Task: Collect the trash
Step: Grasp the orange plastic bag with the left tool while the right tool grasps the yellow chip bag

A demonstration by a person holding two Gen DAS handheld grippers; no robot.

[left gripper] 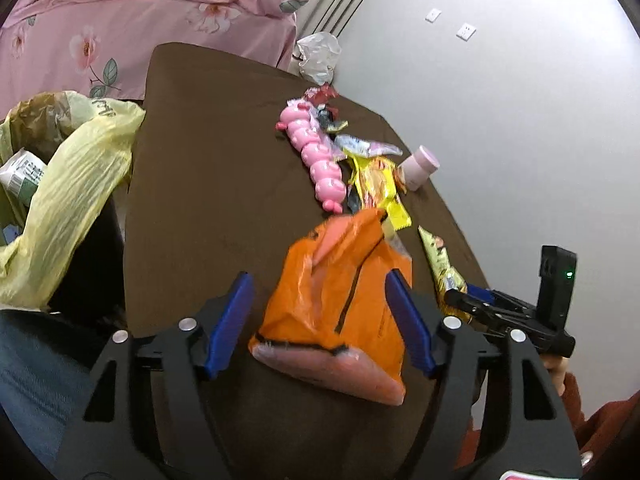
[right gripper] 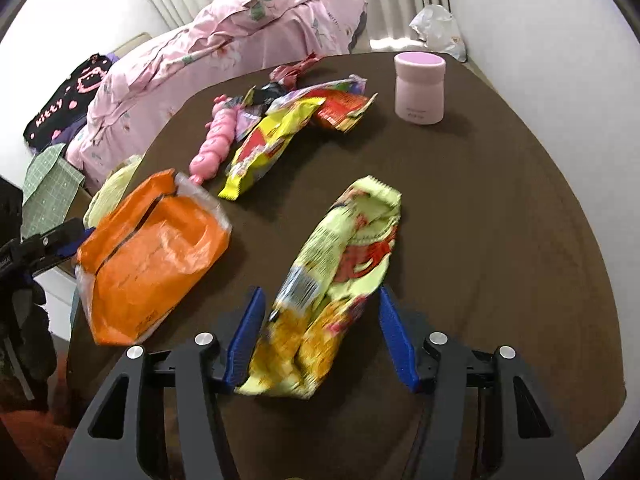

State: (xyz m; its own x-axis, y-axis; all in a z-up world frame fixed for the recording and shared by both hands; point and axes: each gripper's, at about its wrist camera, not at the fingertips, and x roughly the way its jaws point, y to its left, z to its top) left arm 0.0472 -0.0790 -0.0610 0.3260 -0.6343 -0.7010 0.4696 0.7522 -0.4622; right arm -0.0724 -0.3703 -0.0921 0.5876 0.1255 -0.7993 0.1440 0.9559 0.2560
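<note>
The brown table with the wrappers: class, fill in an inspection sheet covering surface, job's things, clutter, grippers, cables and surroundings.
Surface: brown table, dark and plain.
Job's things: orange packet between the left gripper's fingers; green-yellow snack bag between the right gripper's fingers; yellow wrapper and red wrapper in a pile; yellow trash bag off the table's edge.
Clutter: pink toy; pink jar standing upright.
Grippers: left gripper open; right gripper open, pads beside the bag.
Cables: nothing seen.
Surroundings: pink floral bedding, white wall.
</note>
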